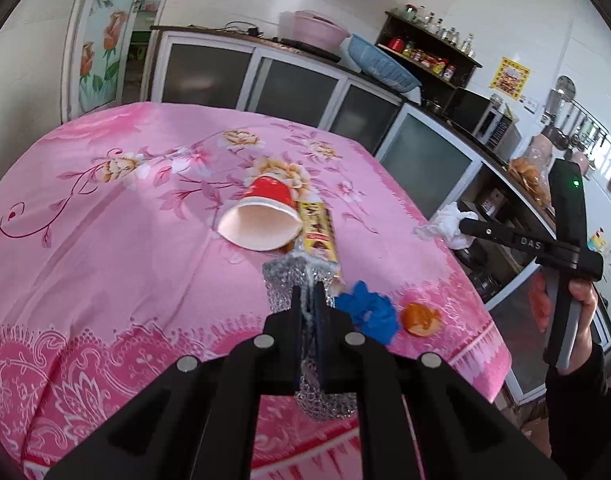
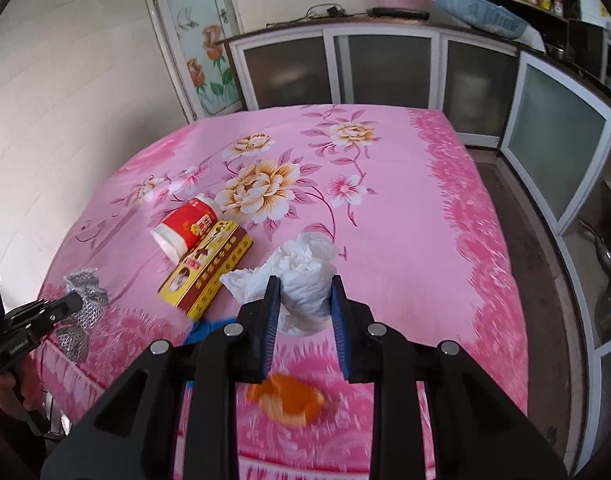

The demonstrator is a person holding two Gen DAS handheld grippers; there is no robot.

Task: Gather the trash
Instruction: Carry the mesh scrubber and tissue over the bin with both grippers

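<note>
Kitchen cabinets ring my desk, draped in pink floral cloth. On it lie a yellow box, stiff enough to pinch across its narrow sides, and a red paper cup on its side, light and crushable, best taken by the rim. My right hand-held gripper squeezes a soft white tissue wad, which I judge weightless and forgiving. My left hand-held gripper is clamped on a limp silver mesh scrap. A blue crumple and orange peel wait near the front edge.
</note>
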